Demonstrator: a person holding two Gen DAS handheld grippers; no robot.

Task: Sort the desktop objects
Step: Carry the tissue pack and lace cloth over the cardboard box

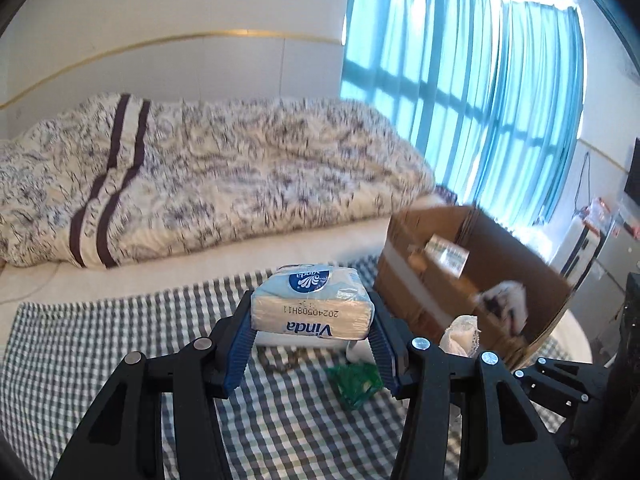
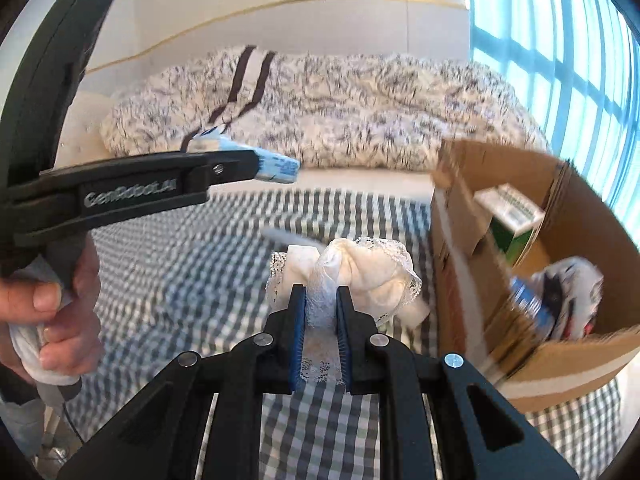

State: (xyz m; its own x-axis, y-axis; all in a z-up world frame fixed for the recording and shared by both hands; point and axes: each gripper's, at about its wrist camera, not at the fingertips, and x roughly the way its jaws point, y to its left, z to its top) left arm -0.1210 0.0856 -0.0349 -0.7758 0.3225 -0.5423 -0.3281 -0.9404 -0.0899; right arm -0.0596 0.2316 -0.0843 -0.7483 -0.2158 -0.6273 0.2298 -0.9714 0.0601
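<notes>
From the left wrist view, our left tool (image 1: 312, 340) sits at the lower centre, its blue pads set about halfway apart and pressed against the two sides of a tissue pack (image 1: 312, 304) — the pack is clear of the checked cloth on the desk (image 1: 100, 344). Just below and right of the pack lies a green wrapper (image 1: 354, 384) on the cloth, with a chain (image 1: 280, 364) beside it, both unsorted. At the right of the frame stands the cardboard box (image 1: 516, 276), already holding a small carton and a dark-and-white bundle.

From the right wrist view, our right tool (image 2: 320, 312) at the lower centre is nearly closed, pinching a fold of a white lace cloth (image 2: 360, 272) that bunches up just beyond the fingertips. The left tool (image 2: 256, 166) crosses the upper left with the tissue pack (image 2: 280, 168) at its tip, a hand (image 2: 60, 320) gripping its handle at the left edge. The cardboard box (image 2: 568, 352) fills the right side, with several items inside.

We judge the sort partly done — two things are in hand and still outside the box, and the small items remain on the desk.
</notes>
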